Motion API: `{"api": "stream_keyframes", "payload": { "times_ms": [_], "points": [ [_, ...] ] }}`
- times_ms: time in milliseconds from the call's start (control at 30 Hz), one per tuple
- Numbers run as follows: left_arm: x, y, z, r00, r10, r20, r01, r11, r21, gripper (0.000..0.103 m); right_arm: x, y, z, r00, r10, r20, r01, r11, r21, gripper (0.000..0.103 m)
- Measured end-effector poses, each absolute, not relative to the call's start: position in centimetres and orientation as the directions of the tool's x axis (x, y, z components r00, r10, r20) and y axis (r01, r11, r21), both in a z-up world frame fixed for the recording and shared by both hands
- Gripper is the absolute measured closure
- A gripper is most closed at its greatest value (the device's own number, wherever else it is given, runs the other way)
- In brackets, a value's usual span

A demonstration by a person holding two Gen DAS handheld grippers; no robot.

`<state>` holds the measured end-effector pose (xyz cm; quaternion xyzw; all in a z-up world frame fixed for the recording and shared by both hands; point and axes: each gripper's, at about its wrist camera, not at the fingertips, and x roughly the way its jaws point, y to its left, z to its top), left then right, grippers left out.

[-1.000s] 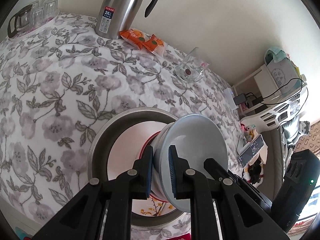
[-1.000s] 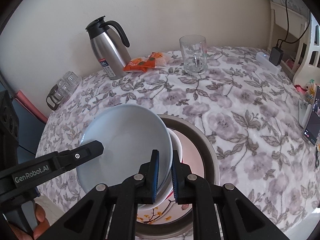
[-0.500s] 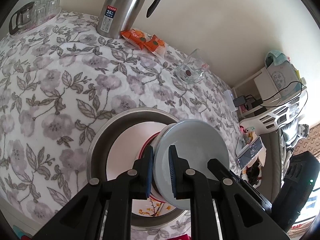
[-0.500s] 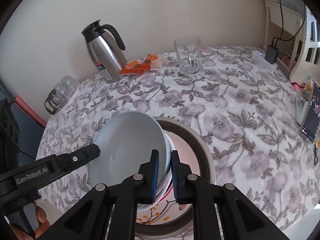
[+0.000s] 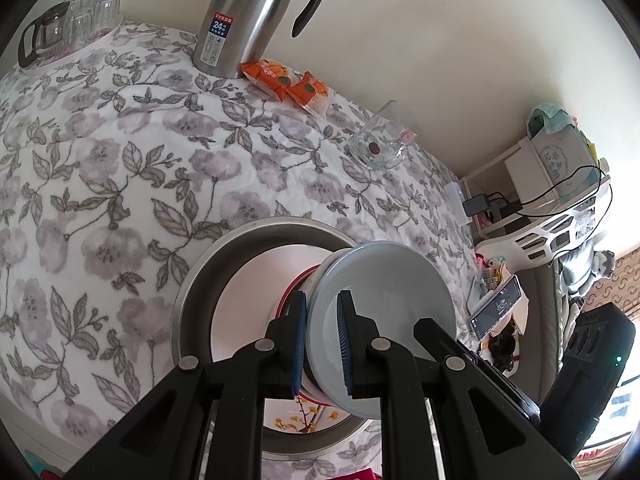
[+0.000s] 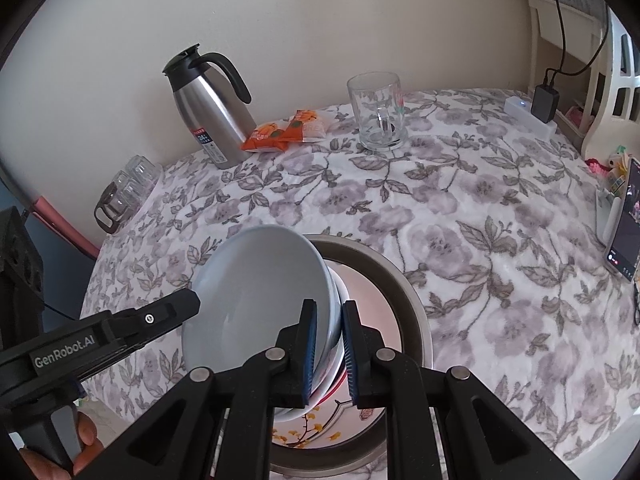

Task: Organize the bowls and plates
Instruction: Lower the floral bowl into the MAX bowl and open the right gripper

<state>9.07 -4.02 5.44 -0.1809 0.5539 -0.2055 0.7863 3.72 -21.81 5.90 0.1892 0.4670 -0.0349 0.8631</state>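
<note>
Both grippers are pinching the rim of the pale blue ceramic bowl (image 6: 256,300): left gripper (image 5: 322,344), right gripper (image 6: 330,350). It's lifted, lower middle of frame, over the round steel basin (image 6: 412,308). Mid-carry, I'd say; next comes picking a landing spot and lowering it evenly.

Both grippers rose and drew back from the steel basin (image 6: 412,312), so the table looked smaller under them. The grey-blue bowl (image 6: 256,300), pinched at opposite rims, lifted with them and tipped nearer level above the white bowl (image 6: 335,292) beneath.
</note>
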Motion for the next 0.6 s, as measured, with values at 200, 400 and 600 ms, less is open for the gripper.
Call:
{"api": "stream_keyframes", "payload": {
  "times_ms": [200, 400, 600],
  "points": [
    [9.04, -4.15, 5.29, 0.292, -0.536, -0.792, 0.118, 0.842, -0.526, 0.088, 3.66, -22.05, 5.92, 0.561, 0.121, -0.819, 0.242, 0.922, 0.302, 0.087],
    [9.02, -4.18, 5.36, 0.294, -0.540, -0.788, 0.115, 0.839, -0.532, 0.088, 3.19, -22.45, 6.78, 0.592, 0.113, -0.798, 0.237, 0.922, 0.306, 0.087],
    [8.99, -4.19, 5.41, 0.295, -0.541, -0.788, 0.115, 0.839, -0.533, 0.088, 3.31, -22.19, 6.62, 0.597, 0.109, -0.795, 0.209, 0.935, 0.286, 0.090]
  ]
}}
